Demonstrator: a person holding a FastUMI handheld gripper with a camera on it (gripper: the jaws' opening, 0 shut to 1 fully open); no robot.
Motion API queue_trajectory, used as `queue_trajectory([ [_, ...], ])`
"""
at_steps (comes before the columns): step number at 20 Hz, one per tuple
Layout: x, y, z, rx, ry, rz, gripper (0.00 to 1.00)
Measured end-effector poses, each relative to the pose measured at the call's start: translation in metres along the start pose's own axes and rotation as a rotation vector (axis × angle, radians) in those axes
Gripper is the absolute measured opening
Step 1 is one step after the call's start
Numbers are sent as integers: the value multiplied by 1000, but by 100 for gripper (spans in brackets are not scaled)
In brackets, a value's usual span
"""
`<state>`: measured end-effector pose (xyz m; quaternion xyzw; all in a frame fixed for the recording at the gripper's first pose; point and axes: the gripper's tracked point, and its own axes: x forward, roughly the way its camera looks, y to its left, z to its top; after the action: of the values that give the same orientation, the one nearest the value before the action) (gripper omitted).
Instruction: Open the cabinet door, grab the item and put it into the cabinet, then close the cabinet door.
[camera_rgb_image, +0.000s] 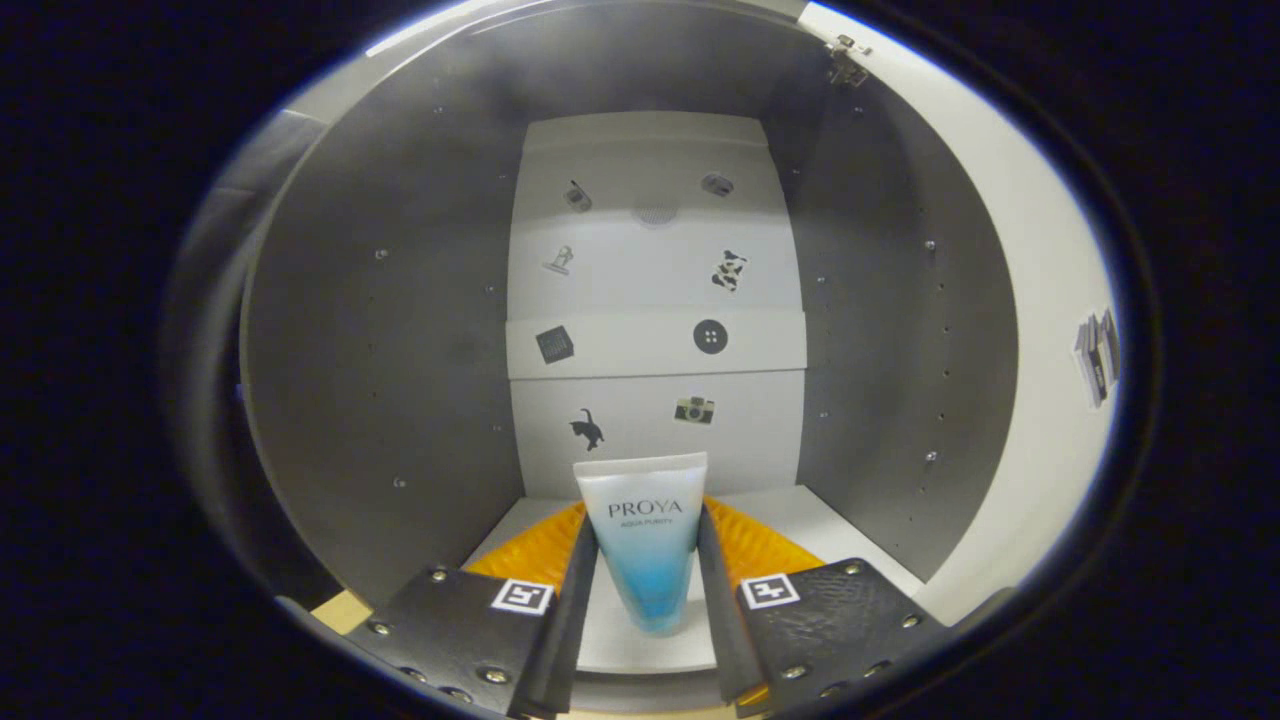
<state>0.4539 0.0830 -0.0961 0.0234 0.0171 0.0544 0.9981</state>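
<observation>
Gripper (645, 560): two flat textured plates with silver screws, each bearing a square black-and-white marker; ribbed pads line the fingers' inner sides.

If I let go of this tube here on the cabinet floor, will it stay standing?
Probably not. The tube is held between the fingers of the gripper with its narrow end down and its wide flat end up, so it looks top-heavy. Its soft-looking plastic may also dent.

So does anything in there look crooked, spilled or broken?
Nothing stands out. The claw holds a tube upright between its fingers, just inside the open cabinet. The small stickers on the back panel sit scattered but intact, and the door hangs open on its hinge.
</observation>
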Motion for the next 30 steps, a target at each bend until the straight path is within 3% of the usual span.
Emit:
queue_trajectory([
  [5, 14, -5, -24, 30, 55, -4, 54],
  [13, 11, -11, -25, 39, 47, -19, 58],
  [17, -4, -12, -12, 36, 13, -21, 87],
  [20, -27, -10, -2, 33, 6, -14, 98],
  [25, -101, -6, 13, 10, -2, -15, 98],
  [30, -209, -5, 30, -22, -17, -23, 98],
])
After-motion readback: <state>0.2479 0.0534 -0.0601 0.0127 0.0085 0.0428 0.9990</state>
